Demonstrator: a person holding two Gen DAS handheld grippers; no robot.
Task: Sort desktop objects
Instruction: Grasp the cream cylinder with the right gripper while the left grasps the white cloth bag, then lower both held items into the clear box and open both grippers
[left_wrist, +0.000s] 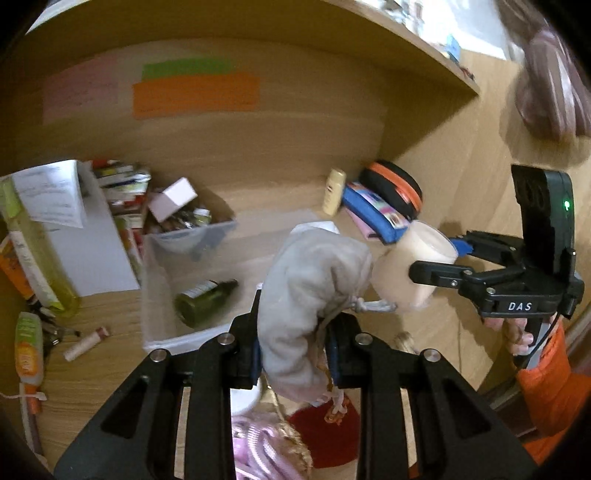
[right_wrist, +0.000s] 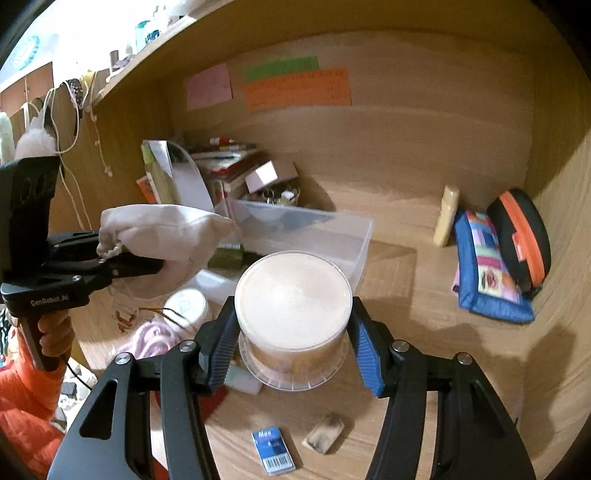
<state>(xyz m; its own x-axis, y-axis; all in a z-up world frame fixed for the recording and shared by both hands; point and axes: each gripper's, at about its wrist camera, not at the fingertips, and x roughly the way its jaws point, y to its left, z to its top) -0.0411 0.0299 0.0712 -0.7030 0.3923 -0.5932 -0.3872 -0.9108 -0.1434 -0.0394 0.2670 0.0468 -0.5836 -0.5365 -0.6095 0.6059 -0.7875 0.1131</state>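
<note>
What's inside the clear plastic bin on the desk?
A dark green glass bottle lies on its side in the clear plastic bin. The grey cloth pouch held by the left gripper covers the bin's right part.

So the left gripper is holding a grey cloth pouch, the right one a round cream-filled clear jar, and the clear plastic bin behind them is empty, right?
Not quite: the clear plastic bin is not empty. The left wrist view shows a dark green glass bottle lying on its side in it. The rest holds: the left gripper grips the grey cloth drawstring pouch, and the right gripper grips the round cream-filled clear jar.
</note>
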